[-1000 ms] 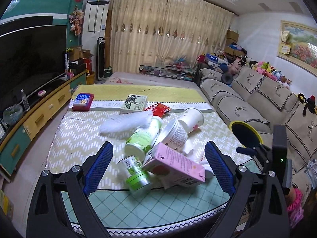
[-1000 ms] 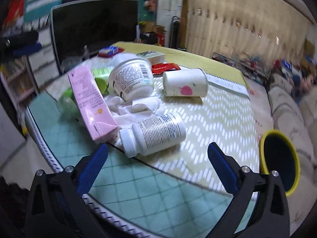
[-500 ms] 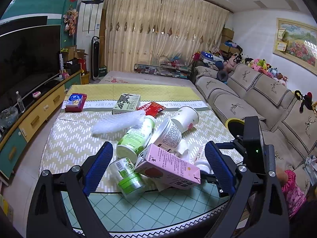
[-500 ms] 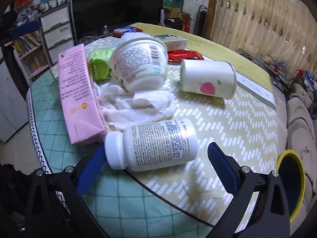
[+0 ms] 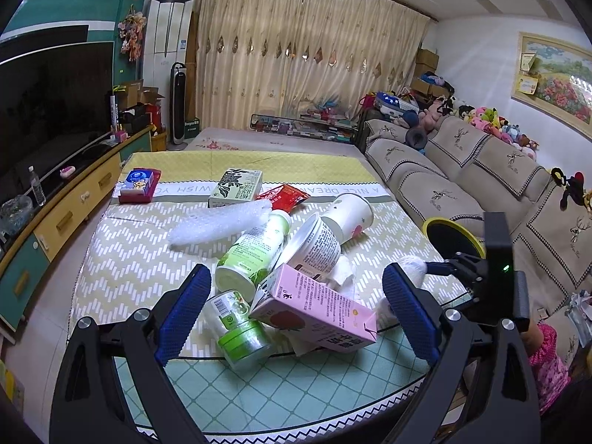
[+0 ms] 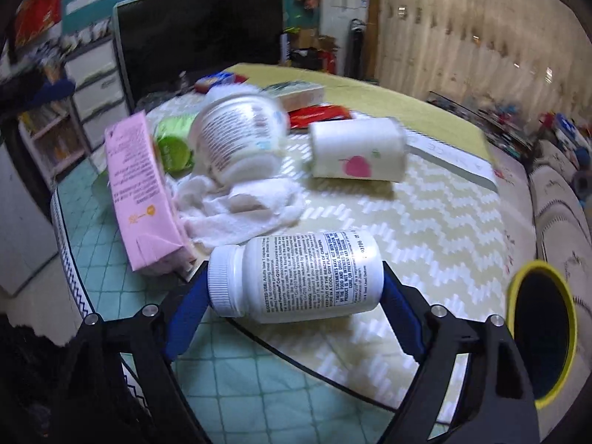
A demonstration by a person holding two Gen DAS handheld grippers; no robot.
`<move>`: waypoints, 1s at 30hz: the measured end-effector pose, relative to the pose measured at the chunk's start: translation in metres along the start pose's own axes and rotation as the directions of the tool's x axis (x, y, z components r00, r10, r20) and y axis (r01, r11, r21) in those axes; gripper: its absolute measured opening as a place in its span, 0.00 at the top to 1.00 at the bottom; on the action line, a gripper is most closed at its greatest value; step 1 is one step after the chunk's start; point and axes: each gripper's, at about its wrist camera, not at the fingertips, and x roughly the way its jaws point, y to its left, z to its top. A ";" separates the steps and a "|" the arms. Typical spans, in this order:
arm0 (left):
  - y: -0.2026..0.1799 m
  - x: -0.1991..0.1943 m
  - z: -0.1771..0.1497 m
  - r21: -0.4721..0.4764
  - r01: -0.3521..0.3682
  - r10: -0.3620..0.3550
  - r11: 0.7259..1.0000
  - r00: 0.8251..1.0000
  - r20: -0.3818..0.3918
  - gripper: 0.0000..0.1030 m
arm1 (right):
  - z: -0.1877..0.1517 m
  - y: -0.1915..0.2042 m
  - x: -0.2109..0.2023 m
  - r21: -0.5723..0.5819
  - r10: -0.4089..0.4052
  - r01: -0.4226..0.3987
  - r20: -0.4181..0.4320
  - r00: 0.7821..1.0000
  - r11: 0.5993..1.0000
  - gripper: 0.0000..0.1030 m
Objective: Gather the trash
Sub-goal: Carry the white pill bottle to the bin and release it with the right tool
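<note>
Right claw (image 6: 296, 296) closing around the white pill bottle (image 6: 296, 277) lying at the tabletop (image 6: 259, 388) edge; contact looks imminent, though blur hides it. Left claw (image 5: 296, 307) hangs wide open. Next: lift, carry to the yellow-rimmed bin (image 6: 542, 336).

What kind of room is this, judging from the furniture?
Most likely a home living room: a long sofa with stuffed toys, a large television on a low cabinet, and floor-length curtains.
</note>
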 end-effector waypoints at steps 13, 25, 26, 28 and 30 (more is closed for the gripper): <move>-0.016 0.011 -0.001 0.025 0.012 -0.011 1.000 1.000 -0.023 0.10 | -0.029 -0.141 -0.045 0.403 -0.284 0.260 0.002 0.959 0.878 0.21; -0.027 0.031 0.003 0.046 0.006 -0.003 0.999 0.998 -0.058 0.10 | -0.070 -0.279 -0.020 0.570 -0.479 0.508 -0.217 0.851 0.646 0.21; -0.026 0.033 0.003 0.046 0.004 -0.001 0.999 0.998 -0.060 0.10 | -0.072 -0.284 -0.016 0.572 -0.477 0.513 -0.229 0.849 0.640 0.21; -0.027 0.036 0.003 0.046 -0.001 0.004 0.999 0.998 -0.066 0.10 | -0.077 -0.293 -0.008 0.579 -0.474 0.523 -0.250 0.844 0.626 0.21; -0.026 0.039 0.003 0.048 -0.003 0.007 0.999 0.997 -0.072 0.10 | -0.079 -0.301 -0.003 0.590 -0.472 0.524 -0.257 0.843 0.615 0.21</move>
